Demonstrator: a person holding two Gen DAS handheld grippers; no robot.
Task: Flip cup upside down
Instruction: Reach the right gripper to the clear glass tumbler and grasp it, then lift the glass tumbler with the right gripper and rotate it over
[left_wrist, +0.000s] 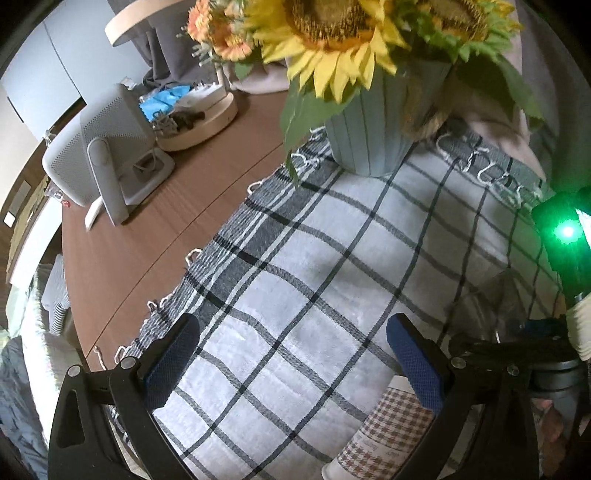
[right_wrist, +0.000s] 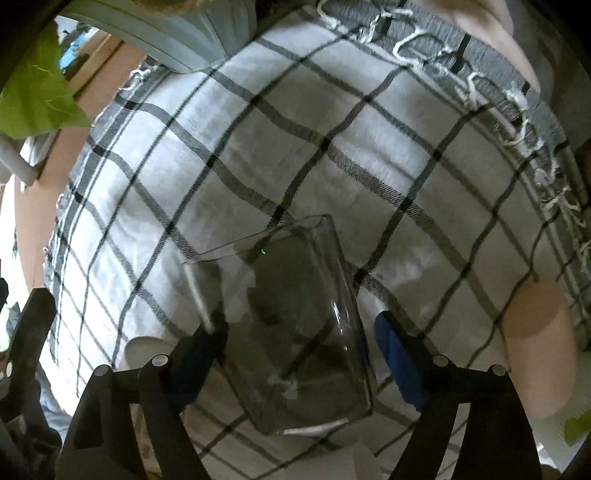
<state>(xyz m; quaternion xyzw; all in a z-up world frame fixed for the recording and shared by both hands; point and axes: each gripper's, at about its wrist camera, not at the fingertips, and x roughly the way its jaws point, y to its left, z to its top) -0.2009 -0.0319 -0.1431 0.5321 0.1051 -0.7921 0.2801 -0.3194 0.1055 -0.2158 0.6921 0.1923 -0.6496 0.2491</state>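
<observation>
- Since the glass cup (right_wrist: 288, 332) sits between the right gripper (right_wrist: 299, 354) pads, tilted with its rim away, it looks mid-turn; whether the pads actually pinch it I cannot tell.
- Left gripper (left_wrist: 291, 365) is spread wide, empty, just left of the cup, likely staying clear.
- Paper cup (left_wrist: 380, 435) lies near the cup, by the left gripper.
- Checked cloth (right_wrist: 332, 110) lies under the cup.
- Vase (left_wrist: 373, 129) stands beyond the cup, well apart.
</observation>
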